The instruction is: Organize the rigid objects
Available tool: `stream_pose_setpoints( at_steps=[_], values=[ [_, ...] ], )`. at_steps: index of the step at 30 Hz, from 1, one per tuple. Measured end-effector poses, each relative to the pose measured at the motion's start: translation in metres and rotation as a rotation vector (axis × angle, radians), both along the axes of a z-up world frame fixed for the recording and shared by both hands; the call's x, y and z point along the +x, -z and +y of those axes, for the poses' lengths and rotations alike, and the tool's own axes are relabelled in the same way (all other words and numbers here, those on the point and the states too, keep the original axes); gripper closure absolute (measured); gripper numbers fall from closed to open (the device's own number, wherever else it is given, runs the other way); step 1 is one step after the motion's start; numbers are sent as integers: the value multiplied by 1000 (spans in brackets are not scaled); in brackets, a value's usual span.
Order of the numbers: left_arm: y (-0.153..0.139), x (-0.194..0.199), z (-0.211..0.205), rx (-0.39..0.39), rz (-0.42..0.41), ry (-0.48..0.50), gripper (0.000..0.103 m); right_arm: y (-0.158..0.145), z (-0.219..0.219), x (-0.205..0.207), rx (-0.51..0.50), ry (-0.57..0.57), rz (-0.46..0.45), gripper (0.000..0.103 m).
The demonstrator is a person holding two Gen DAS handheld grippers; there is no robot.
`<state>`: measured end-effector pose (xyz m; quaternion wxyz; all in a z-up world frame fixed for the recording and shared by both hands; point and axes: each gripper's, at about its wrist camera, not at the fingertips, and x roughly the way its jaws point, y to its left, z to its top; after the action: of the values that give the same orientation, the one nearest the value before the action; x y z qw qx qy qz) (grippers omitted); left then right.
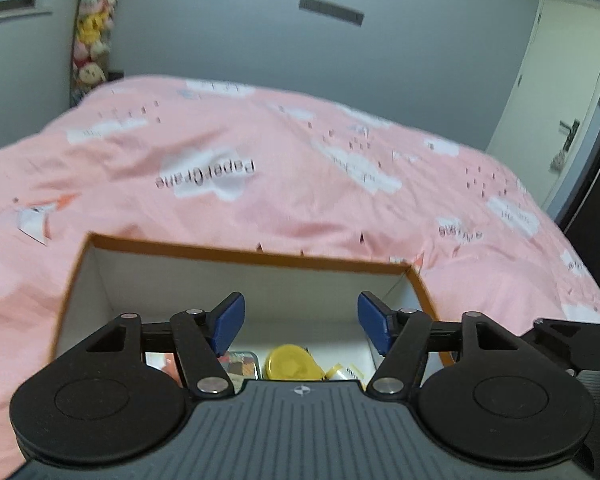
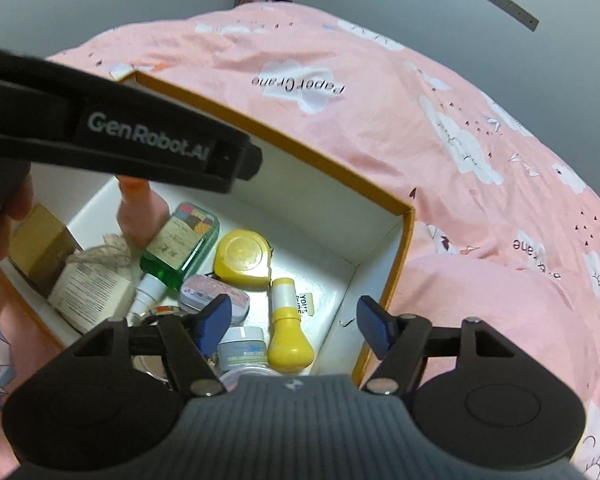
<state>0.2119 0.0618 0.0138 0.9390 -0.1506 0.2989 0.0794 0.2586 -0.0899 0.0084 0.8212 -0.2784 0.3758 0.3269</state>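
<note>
A bed covered with a pink quilt printed with white clouds [image 2: 440, 184] fills a grey-walled room, with a pale door [image 1: 556, 92] at the far right and a column of plush toys [image 1: 92, 40] in the far left corner. On the quilt sits an open cardboard box with an orange rim and white inside [image 2: 384, 248].

In the right wrist view the box holds a jumble of items. A yellow round tape measure [image 2: 242, 258] lies near the middle. Just left of it a green clear bottle with a patchwork label [image 2: 180, 246] lies tilted. A small oval tin [image 2: 214, 294] touches the near edge of the tape measure. A yellow bulb-shaped bottle [image 2: 286, 332] lies to the right, beside a small round jar with a pale blue label [image 2: 242, 350]. A white printed carton [image 2: 90, 290] and a gold box [image 2: 40, 246] rest against the left wall of the box.

The right claw [image 2: 296, 326] hangs over the near end of the box, its blue pads apart and gripping nothing. The left claw [image 1: 300, 326] also hovers above the box, its blue pads spread wide and empty; in the right wrist view its black body crosses the upper left.
</note>
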Motion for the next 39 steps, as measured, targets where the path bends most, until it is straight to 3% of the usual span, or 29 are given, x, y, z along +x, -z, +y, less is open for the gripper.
stream_pose_setpoints(
  at_steps=[5,10,12,16,18,22,24,28,31,35,39],
  values=[
    [-14,-30,3,-4,-72,-39,20,-25,-13,-17,73,79,-49,30],
    [-29,-71,0,60,-168,-126,13,-51,-31,-39,180,160,-97,25],
    [-33,-86,-3,78,-199,-142,12,-64,-38,-51,222,198,-133,24],
    [-41,-119,-16,154,-295,-170,0,-87,-51,-81,343,247,-225,17],
    [-43,-134,-22,188,-336,-171,0,-94,-54,-93,368,245,-244,16],
    [-49,-154,-29,239,-347,-174,0,-101,-60,-117,440,270,-239,15],
    [-52,-164,-27,247,-347,-191,0,-103,-64,-128,480,291,-232,8],
    [-51,-180,-18,209,-362,-229,0,-97,-70,-150,521,308,-253,3],
    [-46,-183,-14,211,-305,-245,0,-90,-73,-164,542,325,-254,3],
    [-33,-185,-19,261,-257,-237,0,-76,-71,-176,513,303,-274,3],
    [-19,-188,-21,253,-219,-240,0,-59,-67,-184,456,284,-304,3]
  ],
)
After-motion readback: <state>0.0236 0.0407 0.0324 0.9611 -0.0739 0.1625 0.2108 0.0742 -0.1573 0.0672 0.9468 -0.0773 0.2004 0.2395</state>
